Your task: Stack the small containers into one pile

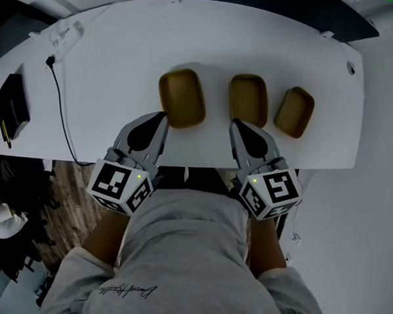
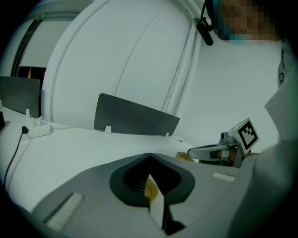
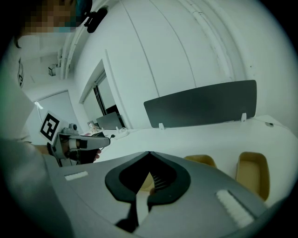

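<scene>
Spanning most of the head view, the white curved counter (image 1: 122, 64) carries all three task items in one row. They stand apart from one another and none is nested yet.

The grey left tongs (image 1: 164, 116) and grey right tongs (image 1: 235, 123), each with a marker cube, hover at the counter's near edge. Both are clenched tip to tip with nothing between the jaws. This is judged a ready stance before a first pick.

The largest-looking tan rounded-rectangular open container (image 1: 182, 97) lies just beyond the left tongs. The middle tan container (image 1: 247, 99) lies just beyond the right tongs. The smallest tan container (image 1: 294, 111) sits furthest right, slightly angled.

The graded sizes suggest nesting smaller into larger, with the left one as base.

A thin black cable (image 1: 61, 113) crosses the counter's left part, well apart from the row.
</scene>
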`<action>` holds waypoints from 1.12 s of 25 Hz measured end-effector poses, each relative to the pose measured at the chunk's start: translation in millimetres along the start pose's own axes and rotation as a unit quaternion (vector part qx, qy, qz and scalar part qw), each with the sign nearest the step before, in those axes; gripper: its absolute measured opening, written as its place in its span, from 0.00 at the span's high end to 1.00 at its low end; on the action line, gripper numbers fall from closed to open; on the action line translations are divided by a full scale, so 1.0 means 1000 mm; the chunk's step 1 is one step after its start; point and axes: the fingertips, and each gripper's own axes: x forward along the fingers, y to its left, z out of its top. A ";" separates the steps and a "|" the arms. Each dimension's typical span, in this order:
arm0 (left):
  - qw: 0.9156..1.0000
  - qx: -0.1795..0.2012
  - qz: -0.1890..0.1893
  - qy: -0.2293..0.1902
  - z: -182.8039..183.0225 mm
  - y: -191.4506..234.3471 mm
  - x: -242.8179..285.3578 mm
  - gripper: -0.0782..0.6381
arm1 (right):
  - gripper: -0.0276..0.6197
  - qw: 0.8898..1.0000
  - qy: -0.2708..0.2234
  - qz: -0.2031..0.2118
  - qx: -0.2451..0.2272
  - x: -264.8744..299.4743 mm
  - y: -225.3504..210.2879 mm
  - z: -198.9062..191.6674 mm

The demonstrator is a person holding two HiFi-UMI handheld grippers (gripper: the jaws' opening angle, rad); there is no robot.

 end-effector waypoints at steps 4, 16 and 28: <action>1.000 0.007 0.005 0.001 -0.006 0.006 0.002 0.89 | 0.93 1.000 0.008 -0.003 0.006 0.002 -0.007 -0.009; 1.000 0.004 0.018 0.021 -0.027 0.030 0.004 0.89 | 0.93 0.998 0.060 -0.004 0.000 0.043 -0.002 -0.041; 0.999 -0.010 0.030 0.041 -0.051 0.049 0.001 0.89 | 0.86 0.995 0.101 -0.012 0.009 0.084 -0.005 -0.071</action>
